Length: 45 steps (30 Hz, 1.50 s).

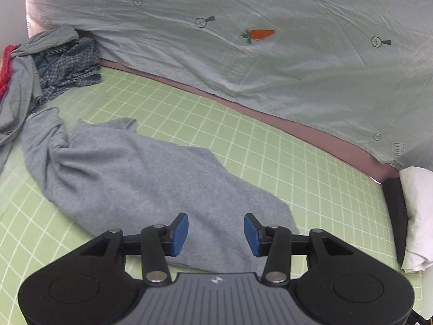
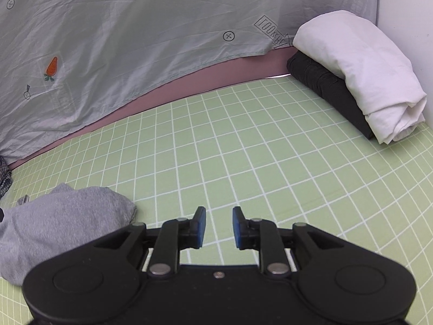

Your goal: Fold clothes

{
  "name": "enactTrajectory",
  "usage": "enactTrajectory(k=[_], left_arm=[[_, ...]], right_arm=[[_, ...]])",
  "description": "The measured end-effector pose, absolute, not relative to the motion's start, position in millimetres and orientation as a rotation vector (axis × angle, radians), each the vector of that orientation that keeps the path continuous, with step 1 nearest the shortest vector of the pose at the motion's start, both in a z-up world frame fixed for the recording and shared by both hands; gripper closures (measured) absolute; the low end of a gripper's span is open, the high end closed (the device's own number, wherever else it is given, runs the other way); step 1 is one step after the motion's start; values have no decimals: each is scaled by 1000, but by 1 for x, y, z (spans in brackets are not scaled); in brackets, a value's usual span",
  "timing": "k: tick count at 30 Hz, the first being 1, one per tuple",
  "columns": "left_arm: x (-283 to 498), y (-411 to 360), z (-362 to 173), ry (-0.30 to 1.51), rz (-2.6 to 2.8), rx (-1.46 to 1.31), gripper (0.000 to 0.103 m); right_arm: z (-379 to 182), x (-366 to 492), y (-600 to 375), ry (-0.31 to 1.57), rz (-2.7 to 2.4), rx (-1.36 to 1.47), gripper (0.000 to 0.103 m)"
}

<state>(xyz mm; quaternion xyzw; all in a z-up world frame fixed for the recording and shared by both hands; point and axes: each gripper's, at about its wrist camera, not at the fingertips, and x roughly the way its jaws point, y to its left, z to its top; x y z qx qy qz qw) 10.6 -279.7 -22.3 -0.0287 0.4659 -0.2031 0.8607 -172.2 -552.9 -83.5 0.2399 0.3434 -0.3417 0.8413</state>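
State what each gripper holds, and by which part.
Nothing is held. The left gripper is open above the grey garment; the right gripper is open over the green checked sheet.

A green bed sheet (image 2: 270,162) with a white grid spreads flat across the foreground; behind it runs a mauve band (image 2: 189,89), perhaps a mattress edge; over that hangs a pale grey-green quilt (image 1: 270,67), creased, printed with orange carrots (image 1: 261,34) and small circled crosses; a plain white wall (image 2: 406,13) rises at the right; the light is soft and even.
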Motion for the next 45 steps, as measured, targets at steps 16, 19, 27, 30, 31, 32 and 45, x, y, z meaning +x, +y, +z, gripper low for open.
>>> enactTrajectory(k=[16, 19, 27, 30, 31, 32, 45], left_arm=[[109, -98, -52, 1083, -182, -21, 45], [137, -81, -61, 1103, -161, -27, 42], [207, -70, -89, 1152, -150, -34, 35], [226, -80, -106, 1175, -151, -7, 35], [231, -84, -112, 1180, -149, 1, 35], [235, -87, -117, 1186, -146, 6, 35], [254, -124, -140, 1162, -213, 64, 100]], right_arm=[[-106, -118, -463, 744, -786, 609, 65], [-108, -102, -458, 742, -826, 611, 62], [-104, -41, -464, 765, -841, 528, 47], [-105, -17, -472, 780, -807, 515, 45], [-108, -9, -474, 793, -798, 504, 45], [-111, -1, -477, 808, -788, 494, 45], [-136, 52, -490, 924, -600, 466, 102]])
